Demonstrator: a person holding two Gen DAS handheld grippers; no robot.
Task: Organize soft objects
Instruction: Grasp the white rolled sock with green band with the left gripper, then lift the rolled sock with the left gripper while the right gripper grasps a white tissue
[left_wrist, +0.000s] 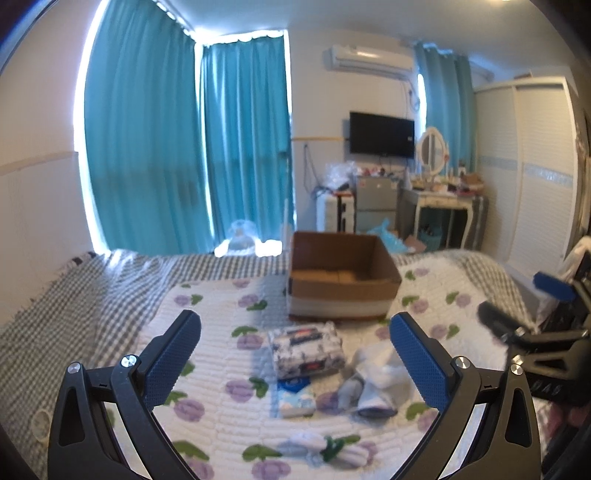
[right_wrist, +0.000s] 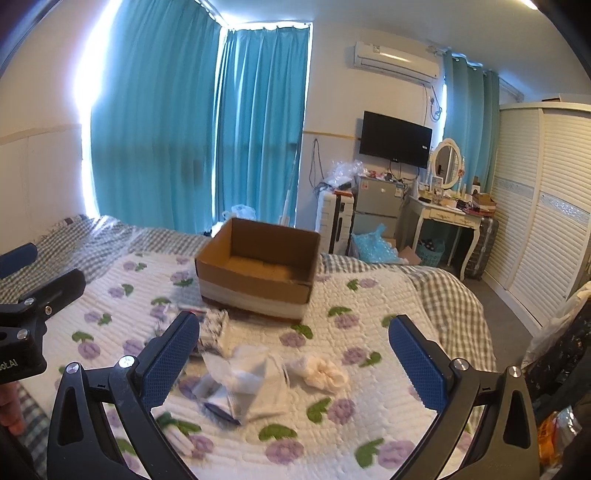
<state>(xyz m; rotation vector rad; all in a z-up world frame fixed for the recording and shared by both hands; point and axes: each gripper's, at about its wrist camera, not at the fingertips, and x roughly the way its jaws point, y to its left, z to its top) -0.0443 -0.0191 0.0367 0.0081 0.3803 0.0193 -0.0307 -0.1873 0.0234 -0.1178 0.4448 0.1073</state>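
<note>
An open cardboard box (left_wrist: 341, 280) stands on the flowered quilt (left_wrist: 221, 369), empty inside; it also shows in the right wrist view (right_wrist: 258, 269). In front of it lie a patterned tissue pack (left_wrist: 306, 349), a small blue tissue pack (left_wrist: 295, 397), grey-white socks (left_wrist: 373, 384) and a white-green sock roll (left_wrist: 328, 446). My left gripper (left_wrist: 295, 354) is open and empty above them. My right gripper (right_wrist: 293, 356) is open and empty above the grey-white socks (right_wrist: 247, 384) and a cream sock ball (right_wrist: 321, 371). The tissue pack (right_wrist: 214, 328) is partly hidden by the left finger.
The right gripper's body (left_wrist: 535, 332) shows at the right edge of the left view; the left one (right_wrist: 26, 321) at the left of the right view. Beyond the bed are teal curtains (right_wrist: 199, 129), a small fridge (right_wrist: 376, 206), a dressing table (right_wrist: 447, 218) and a wardrobe (right_wrist: 543, 203).
</note>
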